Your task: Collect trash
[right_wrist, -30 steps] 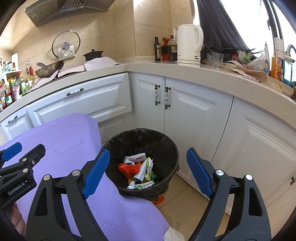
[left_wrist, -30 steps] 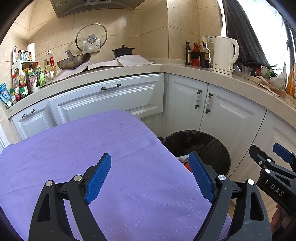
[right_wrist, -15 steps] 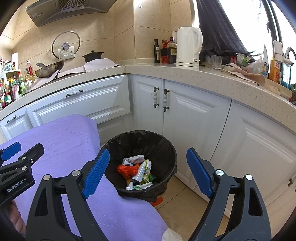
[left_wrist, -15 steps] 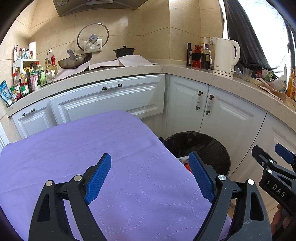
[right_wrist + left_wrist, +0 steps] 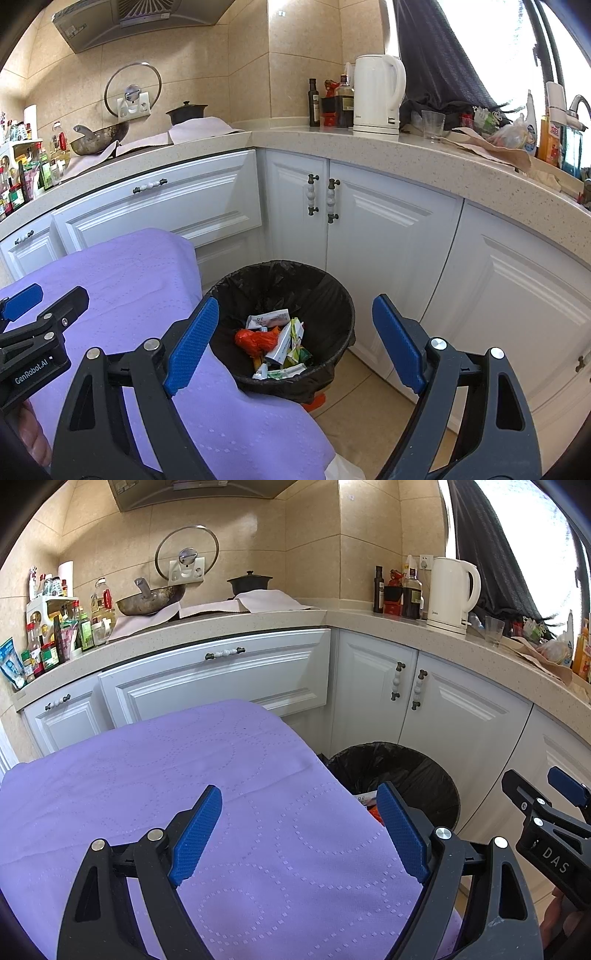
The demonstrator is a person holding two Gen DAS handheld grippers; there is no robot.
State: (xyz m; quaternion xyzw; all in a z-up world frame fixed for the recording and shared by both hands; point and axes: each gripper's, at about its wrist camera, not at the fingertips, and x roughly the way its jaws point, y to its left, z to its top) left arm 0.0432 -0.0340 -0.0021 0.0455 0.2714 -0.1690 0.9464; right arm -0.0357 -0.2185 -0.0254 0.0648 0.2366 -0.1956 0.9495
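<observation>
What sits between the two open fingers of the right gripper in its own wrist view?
In the right wrist view, the right gripper frames the black-lined trash bin, with wrappers and an orange scrap inside; the jaws hold nothing.

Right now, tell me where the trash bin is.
The trash bin stands on the floor centre-frame in the right wrist view, between the purple tablecloth and the white corner cabinets.

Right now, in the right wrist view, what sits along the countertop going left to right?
Metal wok → black lidded pot → dark glass oil bottle → white electric kettle → clear drinking glass → crumpled brown paper.
</observation>
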